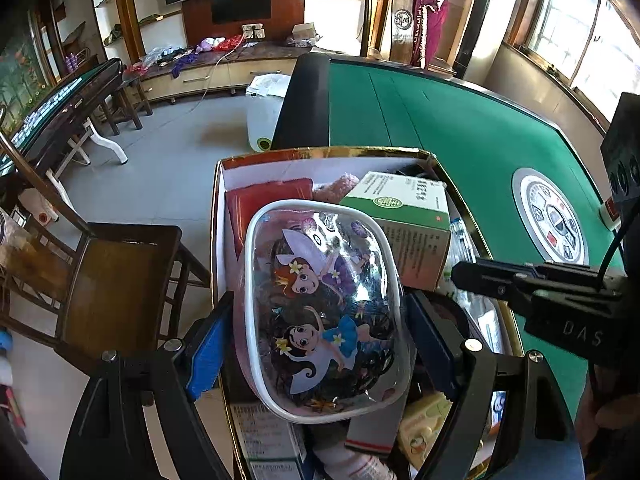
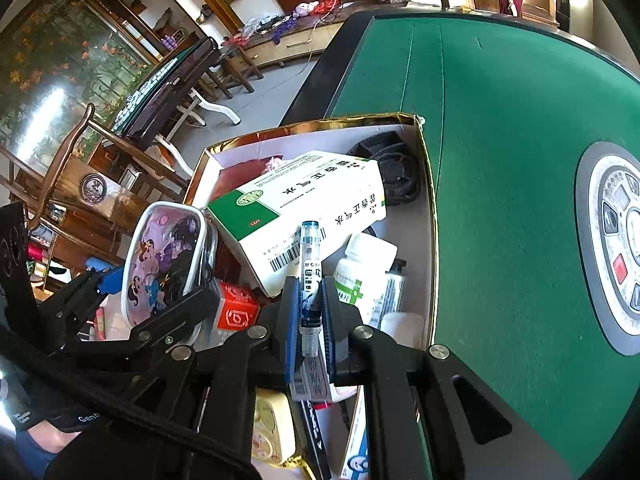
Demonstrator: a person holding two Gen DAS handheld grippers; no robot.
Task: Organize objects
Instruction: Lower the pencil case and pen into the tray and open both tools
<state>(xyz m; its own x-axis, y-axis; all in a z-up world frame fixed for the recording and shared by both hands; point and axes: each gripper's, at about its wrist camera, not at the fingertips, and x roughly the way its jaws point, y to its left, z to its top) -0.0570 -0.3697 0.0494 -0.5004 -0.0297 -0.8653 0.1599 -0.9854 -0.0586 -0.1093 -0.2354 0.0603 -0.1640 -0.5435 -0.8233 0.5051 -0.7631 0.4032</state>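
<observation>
Left gripper (image 1: 320, 344): one, its two blue-padded fingers spread wide and pressing the sides of the cartoon pouch (image 1: 320, 308), which it holds over the box.
Right gripper (image 2: 308, 316): one, pressed almost together, pinching a single blue-and-clear pen (image 2: 310, 280) upright between its pads.
Cartoon pouch: one, clear plastic with a white rim and two printed fairy figures (seen edge-on from the right wrist camera).
Gold-rimmed box (image 1: 320, 153): one, open, standing on the corner of the green desk (image 1: 460, 128) and crowded with things.
Medicine cartons: one large green-and-white carton (image 2: 296, 208) lying tilted across the middle of the box.
Bottles: one white bottle with a green cross (image 2: 356, 276), lying just beside the pen.
Black round part (image 2: 396, 172): one, in the far corner of the box.
Orange-red small box (image 2: 236, 312): one, near the pouch.
Wooden chair (image 1: 120, 272): one, left of the desk.
</observation>
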